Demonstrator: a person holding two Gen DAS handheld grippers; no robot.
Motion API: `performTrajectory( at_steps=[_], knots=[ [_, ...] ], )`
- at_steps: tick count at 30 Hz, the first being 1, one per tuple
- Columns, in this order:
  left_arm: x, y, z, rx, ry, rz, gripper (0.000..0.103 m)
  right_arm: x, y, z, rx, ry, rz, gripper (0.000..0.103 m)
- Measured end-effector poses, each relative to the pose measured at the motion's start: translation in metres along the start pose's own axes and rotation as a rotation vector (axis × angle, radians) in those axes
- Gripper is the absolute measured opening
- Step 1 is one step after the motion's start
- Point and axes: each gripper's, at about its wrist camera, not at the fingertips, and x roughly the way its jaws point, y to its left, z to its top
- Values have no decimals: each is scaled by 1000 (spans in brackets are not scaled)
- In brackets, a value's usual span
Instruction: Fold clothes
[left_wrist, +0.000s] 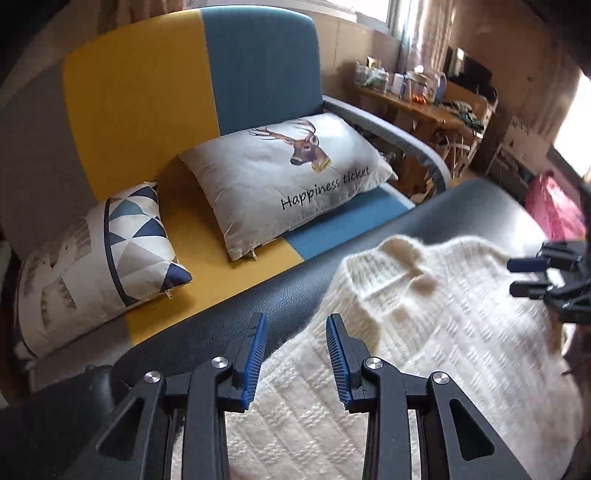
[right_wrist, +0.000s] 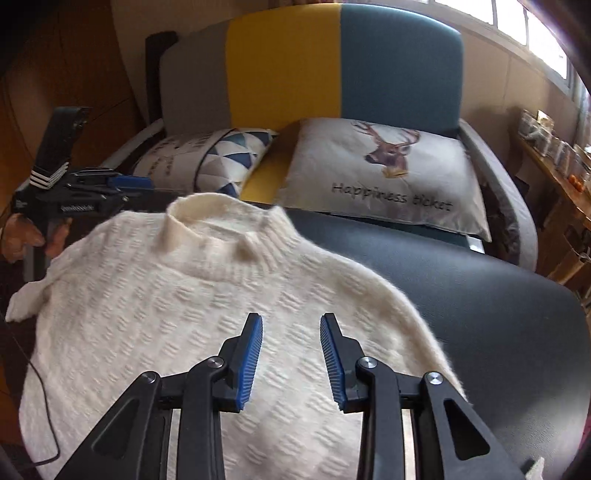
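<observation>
A cream knit sweater (right_wrist: 184, 295) lies flat on a dark leather-like surface (right_wrist: 480, 314), its ribbed collar (right_wrist: 207, 218) toward the sofa. A bit of knit (right_wrist: 22, 306) sticks out at its left edge. My right gripper (right_wrist: 291, 325) hovers over the sweater's chest, open, with nothing between the blue pads. My left gripper (left_wrist: 296, 325) is open too, over the sweater (left_wrist: 443, 314) near its left edge, where the dark surface (left_wrist: 258, 295) shows. Each gripper also appears in the other's view: the right gripper (left_wrist: 532, 273) at the far right, the left gripper (right_wrist: 125, 182) beside the collar, held by a hand (right_wrist: 22, 232).
Behind the surface stands a grey, yellow and blue sofa (left_wrist: 155, 92) with a deer pillow (left_wrist: 295, 177) and a triangle-patterned pillow (left_wrist: 110, 251). A cluttered wooden shelf (left_wrist: 424, 99) and a pink bag (left_wrist: 550, 206) are to the right. A black cable (right_wrist: 44, 406) runs past the sweater's left side.
</observation>
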Motion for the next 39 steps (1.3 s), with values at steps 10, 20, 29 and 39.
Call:
performTrajectory(
  at_steps=[10,20,29,39],
  knots=[
    [37,5,-12,53,118,-89,37,51,26,11,-7,89,61,33],
    [25,42,-39,-299,-12,-18,5,68,15,8,109,13,10,33],
    [-19,60,-42,-443,-19,-62,9,65,20,11,95,5,-16,33],
    [-188,145,-207,-789,-138,94,18,18,98,9,18,-17,119,33]
  ],
)
